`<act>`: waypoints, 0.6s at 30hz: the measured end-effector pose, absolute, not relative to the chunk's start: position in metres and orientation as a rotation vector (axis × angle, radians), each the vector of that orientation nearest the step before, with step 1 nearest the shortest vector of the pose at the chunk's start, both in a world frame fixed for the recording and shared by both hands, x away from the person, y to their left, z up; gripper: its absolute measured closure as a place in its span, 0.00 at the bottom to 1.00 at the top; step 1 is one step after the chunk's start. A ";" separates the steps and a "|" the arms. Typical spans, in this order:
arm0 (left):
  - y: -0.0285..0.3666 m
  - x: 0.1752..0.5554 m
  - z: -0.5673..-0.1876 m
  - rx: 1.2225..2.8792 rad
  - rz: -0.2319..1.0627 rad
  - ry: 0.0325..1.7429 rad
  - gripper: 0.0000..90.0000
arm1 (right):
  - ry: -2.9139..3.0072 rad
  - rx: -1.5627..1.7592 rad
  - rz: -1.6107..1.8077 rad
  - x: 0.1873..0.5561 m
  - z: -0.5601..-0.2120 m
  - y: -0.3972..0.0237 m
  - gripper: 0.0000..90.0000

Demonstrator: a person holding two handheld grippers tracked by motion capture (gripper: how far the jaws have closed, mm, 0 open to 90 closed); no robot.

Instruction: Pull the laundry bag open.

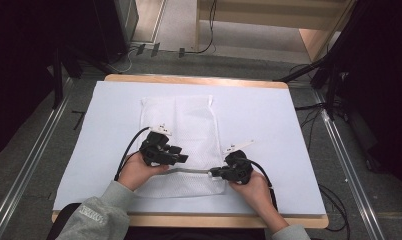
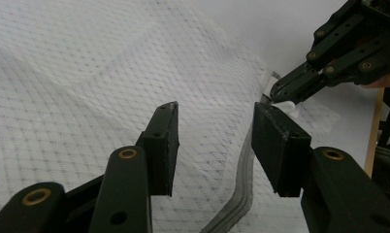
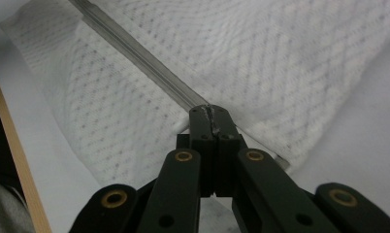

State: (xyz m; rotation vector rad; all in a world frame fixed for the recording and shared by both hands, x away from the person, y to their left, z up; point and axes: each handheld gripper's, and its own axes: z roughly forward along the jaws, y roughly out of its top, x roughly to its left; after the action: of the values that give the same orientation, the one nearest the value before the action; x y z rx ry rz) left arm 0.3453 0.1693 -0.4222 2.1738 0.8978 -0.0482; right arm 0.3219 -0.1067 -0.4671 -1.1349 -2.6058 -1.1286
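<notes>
The mesh bag (image 1: 181, 145) lies flat in the middle of the bench (image 1: 269, 115). At the bag's zipper (image 3: 149, 63), the right tongs (image 3: 211, 112) pinch the pull tight. The left tongs (image 2: 215, 128) hover wide beside it, empty. Next they likely must hold the bag for zipping.

A white sheet (image 1: 269, 130) is spread over the surface (image 1: 194, 79), whose wooden edge is seen along the far and near sides. Metal rails (image 1: 34, 165) are laid on the grey floor (image 1: 239, 62) at both sides, and black cables (image 1: 314, 120) are trailed beside the right one.
</notes>
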 end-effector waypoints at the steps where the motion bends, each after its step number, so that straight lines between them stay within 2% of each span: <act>1: 0.168 0.345 -0.423 2.174 -0.053 0.891 0.60 | -2.613 -1.125 -1.136 0.321 -0.466 -0.105 1.00; 12: 0.138 0.335 -0.432 2.209 -0.136 0.818 0.62 | -2.690 -1.134 -1.197 0.321 -0.461 -0.112 1.00; 18: 0.121 0.336 -0.444 2.254 -0.170 0.808 0.73 | -2.723 -1.146 -1.157 0.321 -0.468 -0.115 1.00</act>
State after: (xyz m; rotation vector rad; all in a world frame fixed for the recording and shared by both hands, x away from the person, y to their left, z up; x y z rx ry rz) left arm 0.3361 0.1215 -0.4435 2.2537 0.8077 -0.1696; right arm 0.3208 -0.1149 -0.4679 -1.1459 -2.7231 -1.1573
